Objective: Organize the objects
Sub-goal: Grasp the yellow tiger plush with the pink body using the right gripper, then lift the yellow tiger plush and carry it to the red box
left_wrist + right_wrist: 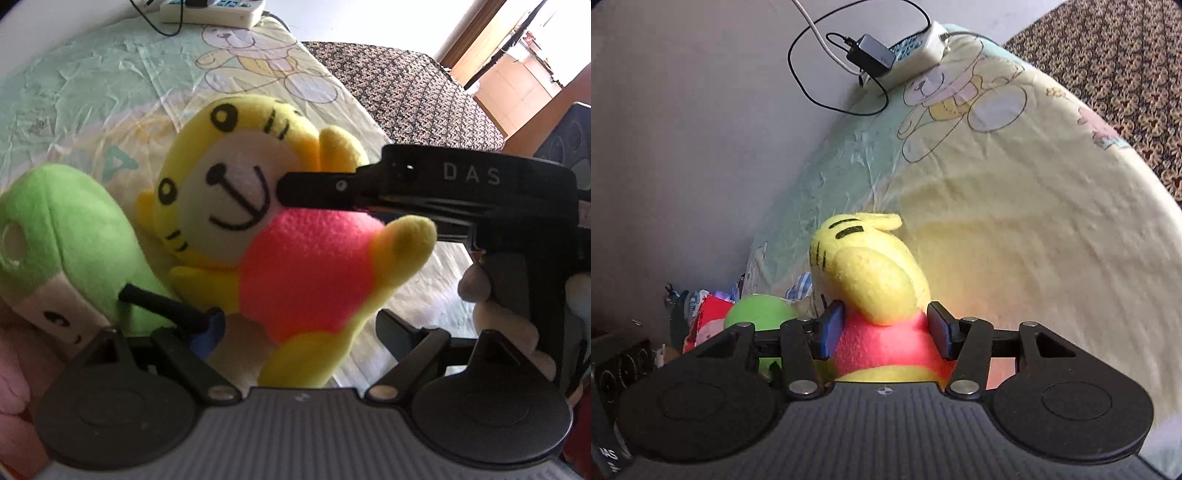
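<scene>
the yellow plush tiger [258,206] in its red shirt sits at the centre of things, on the pastel sheet [110,92] of the bed, leaning up with its face toward the left wrist camera. the right gripper [886,330] has its blue pads [831,328] on either side of the tiger's red middle, and they look pressed into the plush, so i judge it gripped at a middling width. the left gripper [295,325] stands wide; one pad shows near the tiger's lower side, but whether it touches i cannot tell. just beside the tiger, on its left in that view, lies a green plush toy [70,236], untouched. beyond the green toy a small heap of coloured things [705,317] shows against the wall, too blurred to name. so the sorting seems at an early or middle stage: one toy in hand, at least one more to go, and no clear place for them in view. far past the tiger's head a white power strip [916,51] with a black charger and cables rests at the bed's end by a plain grey wall [683,147]; a dark patterned cover [406,92] lies beyond the sheet's edge, toward a bright doorway.
</scene>
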A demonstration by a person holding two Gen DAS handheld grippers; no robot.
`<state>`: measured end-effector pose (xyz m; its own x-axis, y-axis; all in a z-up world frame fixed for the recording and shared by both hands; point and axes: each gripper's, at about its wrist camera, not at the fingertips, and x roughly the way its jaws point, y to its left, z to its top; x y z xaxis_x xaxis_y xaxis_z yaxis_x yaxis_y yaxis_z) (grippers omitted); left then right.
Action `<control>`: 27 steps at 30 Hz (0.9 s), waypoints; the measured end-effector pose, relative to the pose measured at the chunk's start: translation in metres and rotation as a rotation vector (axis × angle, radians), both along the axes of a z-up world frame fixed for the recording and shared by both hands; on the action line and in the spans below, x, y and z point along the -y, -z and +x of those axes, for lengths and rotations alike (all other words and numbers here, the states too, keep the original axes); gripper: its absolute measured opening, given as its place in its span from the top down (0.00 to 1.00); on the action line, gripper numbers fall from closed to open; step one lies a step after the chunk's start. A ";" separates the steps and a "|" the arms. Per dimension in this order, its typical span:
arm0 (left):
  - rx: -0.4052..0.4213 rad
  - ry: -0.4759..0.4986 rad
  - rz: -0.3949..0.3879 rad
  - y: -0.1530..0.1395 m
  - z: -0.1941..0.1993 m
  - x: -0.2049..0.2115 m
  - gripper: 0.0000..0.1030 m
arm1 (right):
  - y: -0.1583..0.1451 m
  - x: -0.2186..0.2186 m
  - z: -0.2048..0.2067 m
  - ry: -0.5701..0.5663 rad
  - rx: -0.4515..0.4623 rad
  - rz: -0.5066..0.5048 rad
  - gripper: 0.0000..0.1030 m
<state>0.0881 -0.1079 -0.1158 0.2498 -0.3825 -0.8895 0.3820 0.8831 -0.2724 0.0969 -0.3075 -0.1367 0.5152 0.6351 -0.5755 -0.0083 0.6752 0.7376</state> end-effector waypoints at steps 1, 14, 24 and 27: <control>0.002 0.005 0.001 0.000 0.000 0.001 0.14 | -0.001 0.002 -0.001 0.000 -0.005 0.012 0.59; -0.038 0.129 -0.083 -0.010 -0.033 0.002 0.15 | -0.016 0.016 -0.059 0.051 -0.082 0.046 0.67; 0.021 0.294 -0.075 -0.022 -0.087 0.011 0.15 | -0.028 0.018 -0.124 0.089 -0.108 0.043 0.70; 0.006 0.319 -0.105 -0.023 -0.095 -0.001 0.15 | -0.027 0.016 -0.138 0.099 -0.117 0.048 0.71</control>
